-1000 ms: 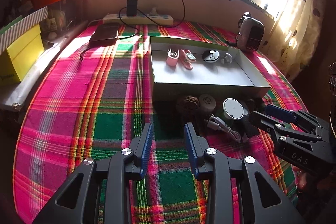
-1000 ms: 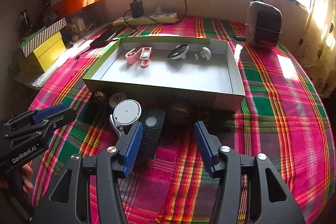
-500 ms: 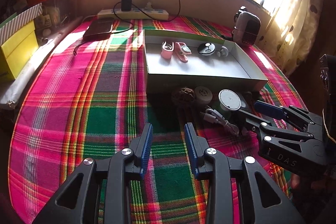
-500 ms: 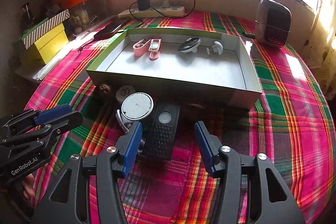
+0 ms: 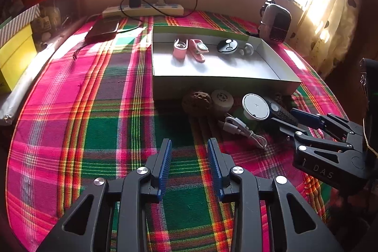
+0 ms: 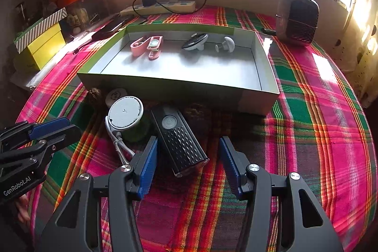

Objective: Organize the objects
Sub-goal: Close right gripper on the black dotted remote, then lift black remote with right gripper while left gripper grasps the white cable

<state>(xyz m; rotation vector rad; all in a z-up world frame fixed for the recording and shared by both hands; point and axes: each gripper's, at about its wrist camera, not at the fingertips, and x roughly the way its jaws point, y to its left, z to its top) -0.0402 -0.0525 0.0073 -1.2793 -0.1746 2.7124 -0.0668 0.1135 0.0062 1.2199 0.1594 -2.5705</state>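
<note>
Between right gripper (image 6: 186, 150) jaws — black box (image 6: 180, 141)

One shallow box (image 6: 179, 84) on a plaid cloth (image 6: 319, 134) holds four small gadgets — two pink (image 6: 146, 45), one black-and-white (image 6: 195, 41), one white (image 6: 226, 44). In front lie two round white discs (image 6: 125, 112), one black ribbed device (image 6: 182, 143), one white cable (image 6: 119, 145) — and two grippers (image 6: 187, 162) (image 5: 189, 167).

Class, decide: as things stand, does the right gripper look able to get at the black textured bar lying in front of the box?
Probably yes. The right gripper is open, the black bar lies between its fingers, and nothing covers it.
</note>
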